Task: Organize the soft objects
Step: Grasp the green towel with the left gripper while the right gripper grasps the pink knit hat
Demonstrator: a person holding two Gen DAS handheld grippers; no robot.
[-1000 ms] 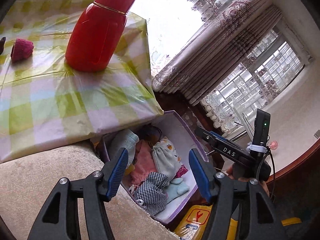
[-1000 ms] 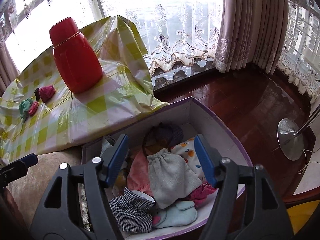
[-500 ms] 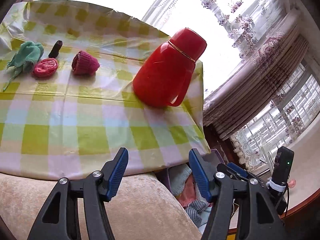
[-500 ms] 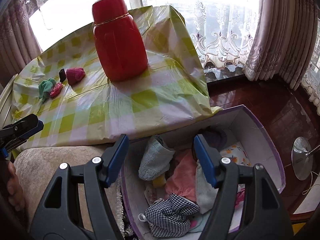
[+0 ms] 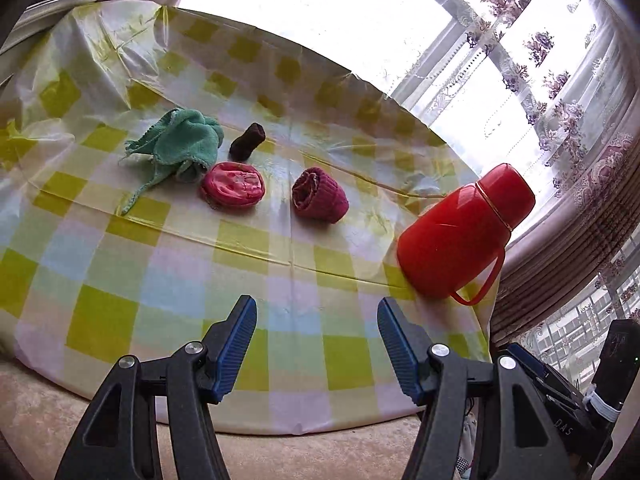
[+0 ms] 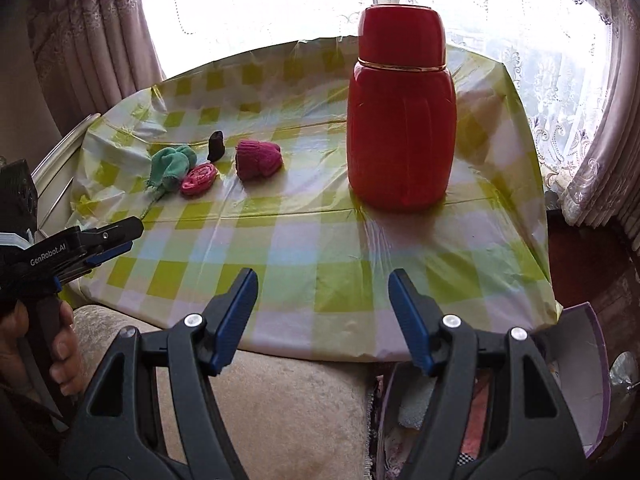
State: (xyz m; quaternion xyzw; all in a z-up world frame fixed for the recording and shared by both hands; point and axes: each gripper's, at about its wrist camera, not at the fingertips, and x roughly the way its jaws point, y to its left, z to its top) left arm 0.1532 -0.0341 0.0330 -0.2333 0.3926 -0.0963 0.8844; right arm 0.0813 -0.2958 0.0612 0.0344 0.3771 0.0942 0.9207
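Several soft items lie on the far left of a table under a green checked cloth [image 5: 168, 280]: a crumpled green cloth [image 5: 180, 144], a pink round pouch [image 5: 233, 189], a magenta knitted roll [image 5: 318, 195] and a small dark roll [image 5: 247, 146]. The right wrist view shows the same green cloth [image 6: 172, 166], pink pouch [image 6: 199, 178], magenta roll [image 6: 258, 159] and dark roll [image 6: 216, 146]. My left gripper [image 5: 316, 320] hangs open over the table's near edge, empty. My right gripper [image 6: 322, 294] is open and empty too, short of the table.
A tall red thermos jug [image 5: 460, 236] stands on the right of the table [image 6: 402, 120]. A beige sofa arm [image 6: 280, 392] lies below the grippers. A purple-rimmed box [image 6: 588, 360] of clothes sits low at the right. Curtains and windows stand behind.
Both grippers have swung left, away from the box of clothes, and now face the table and its soft items. Their jaws stayed open the same width.
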